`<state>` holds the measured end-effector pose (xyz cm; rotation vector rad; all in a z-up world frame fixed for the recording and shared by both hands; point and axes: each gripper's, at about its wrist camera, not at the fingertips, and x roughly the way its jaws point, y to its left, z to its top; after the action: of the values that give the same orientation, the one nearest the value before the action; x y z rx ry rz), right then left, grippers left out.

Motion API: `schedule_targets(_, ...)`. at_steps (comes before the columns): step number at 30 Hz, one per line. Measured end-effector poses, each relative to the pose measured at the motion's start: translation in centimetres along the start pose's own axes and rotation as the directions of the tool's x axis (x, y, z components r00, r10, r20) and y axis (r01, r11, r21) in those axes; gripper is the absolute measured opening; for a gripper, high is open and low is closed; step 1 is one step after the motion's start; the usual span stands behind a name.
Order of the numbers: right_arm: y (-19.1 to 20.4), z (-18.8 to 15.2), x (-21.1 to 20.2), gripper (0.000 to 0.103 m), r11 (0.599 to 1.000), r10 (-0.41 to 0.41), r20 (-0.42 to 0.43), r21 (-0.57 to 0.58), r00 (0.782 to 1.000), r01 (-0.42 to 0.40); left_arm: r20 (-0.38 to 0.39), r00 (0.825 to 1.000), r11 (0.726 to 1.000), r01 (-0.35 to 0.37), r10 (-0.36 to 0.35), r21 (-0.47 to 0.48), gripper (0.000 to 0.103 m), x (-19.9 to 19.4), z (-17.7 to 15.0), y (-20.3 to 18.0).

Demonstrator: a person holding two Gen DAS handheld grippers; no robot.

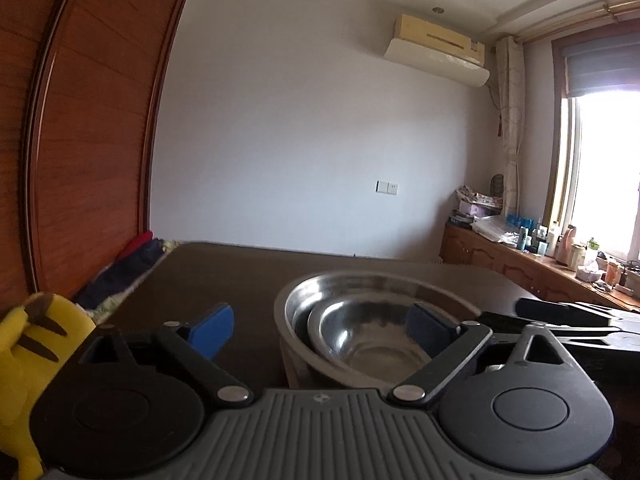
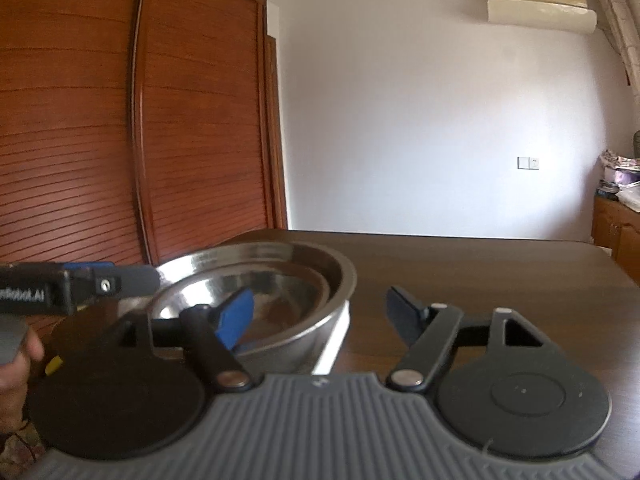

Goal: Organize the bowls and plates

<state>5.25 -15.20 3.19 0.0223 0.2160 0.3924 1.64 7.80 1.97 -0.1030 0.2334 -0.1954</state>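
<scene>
Bowls [image 1: 372, 328] sit nested on the table [image 1: 224, 268], small inside large. Left gripper [image 1: 324, 326] straddles their near-left wall; right gripper [image 2: 320, 312] straddles the right (both wide open, holding nothing).

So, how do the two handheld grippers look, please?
Both match: the left gripper and right gripper have a grey ribbed base, two black round discs, black linkage arms with silver rivets, and blue pads on the fingers. The left one's side, seen from the right wrist, carries white lettering.
</scene>
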Motion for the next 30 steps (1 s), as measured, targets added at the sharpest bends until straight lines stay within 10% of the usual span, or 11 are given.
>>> schedule_targets(17, -2.9, 2.9, -6.4, 0.103, 0.995, -0.099, 0.118, 0.007, 0.988, 0.099, 0.041, 0.999, 0.996, -0.034, 0.031, 0.086, 0.103, -2.9, 2.9, -5.5)
schedule_targets(30, -2.7, 3.1, -8.4, 0.103, 0.985, -0.169, 0.114, -0.001, 0.979, 0.170, 0.044, 0.999, 0.994, -0.024, 0.020, 0.106, 0.103, -4.0, 3.0, -7.7)
